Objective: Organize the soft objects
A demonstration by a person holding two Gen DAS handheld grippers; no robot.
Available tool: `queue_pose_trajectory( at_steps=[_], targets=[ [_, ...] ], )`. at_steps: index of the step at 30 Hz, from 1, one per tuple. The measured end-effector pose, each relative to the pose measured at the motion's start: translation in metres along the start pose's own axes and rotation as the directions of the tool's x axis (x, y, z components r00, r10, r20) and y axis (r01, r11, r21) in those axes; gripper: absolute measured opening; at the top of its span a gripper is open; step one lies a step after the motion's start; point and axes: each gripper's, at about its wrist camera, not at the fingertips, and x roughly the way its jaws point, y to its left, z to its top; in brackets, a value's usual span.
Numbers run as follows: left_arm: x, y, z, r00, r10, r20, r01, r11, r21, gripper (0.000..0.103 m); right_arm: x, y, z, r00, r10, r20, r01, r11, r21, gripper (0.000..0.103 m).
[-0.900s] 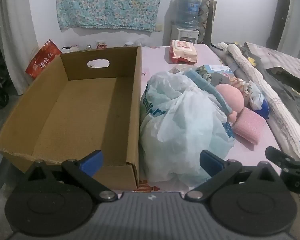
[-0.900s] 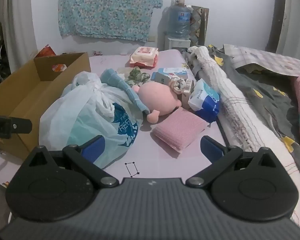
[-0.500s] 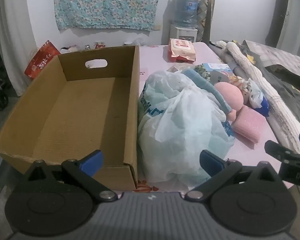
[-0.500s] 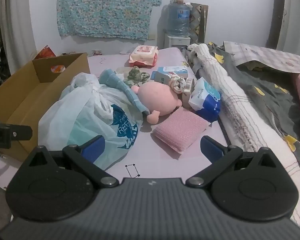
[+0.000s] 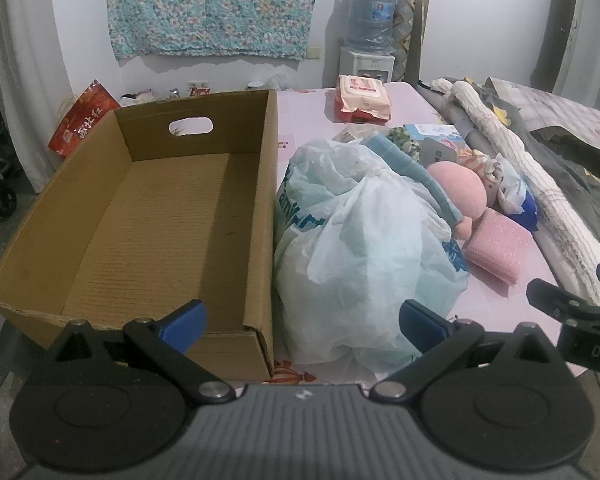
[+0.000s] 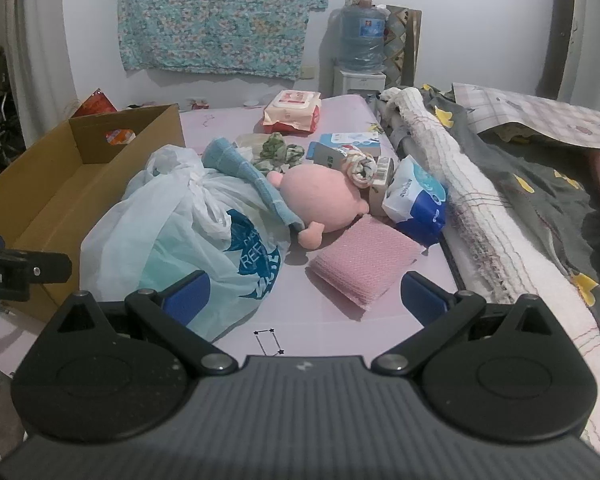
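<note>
An empty cardboard box (image 5: 172, 216) (image 6: 60, 184) stands on the pink bed at the left. A stuffed white plastic bag (image 5: 360, 248) (image 6: 184, 236) lies right of it. Behind it lie a blue towel (image 6: 240, 172), a pink plush toy (image 6: 324, 200) (image 5: 458, 190), a folded pink cloth (image 6: 364, 260) (image 5: 496, 244), a blue-white pack (image 6: 416, 200) and rolled socks (image 6: 362, 168). My left gripper (image 5: 302, 320) is open and empty, in front of the box corner and the bag. My right gripper (image 6: 304, 296) is open and empty, in front of the bag and pink cloth.
A wet-wipes pack (image 6: 294, 112) (image 5: 362, 98) lies at the far end of the bed. A rolled white blanket (image 6: 460, 196) and grey bedding (image 6: 540, 176) run along the right. A water dispenser (image 6: 360, 48) stands by the wall. A red bag (image 5: 82, 120) sits behind the box.
Both grippers have drifted slightly back and upward; the scene sits a little lower in view. Nothing was taken hold of, and both stay open.
</note>
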Motion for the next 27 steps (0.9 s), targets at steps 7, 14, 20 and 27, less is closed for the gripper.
queue_pose_trajectory(
  at_steps=[7, 14, 20, 27],
  targets=[
    [0.0006, -0.0002, -0.0004, 1.0, 0.003, -0.003, -0.003, 1.0, 0.001, 0.103, 0.0006, 0.0026, -0.0017, 1.0, 0.002, -0.007, -0.002, 1.0, -0.007, 0.102],
    [0.0011, -0.0002, -0.0005, 1.0, 0.002, -0.004, -0.002, 1.0, 0.001, 0.103, 0.0021, 0.0036, -0.0024, 1.0, 0.005, -0.018, -0.005, 1.0, -0.008, 0.102],
    [0.001, -0.0002, -0.0003, 1.0, 0.002, -0.006, -0.002, 1.0, 0.001, 0.103, 0.002, 0.003, -0.002, 1.0, 0.005, -0.015, -0.005, 1.0, -0.006, 0.102],
    [0.0011, -0.0003, -0.0002, 1.0, 0.003, -0.005, -0.003, 1.0, 0.002, 0.103, 0.0023, 0.0033, -0.0021, 1.0, 0.005, -0.015, -0.005, 1.0, -0.007, 0.102]
  ],
)
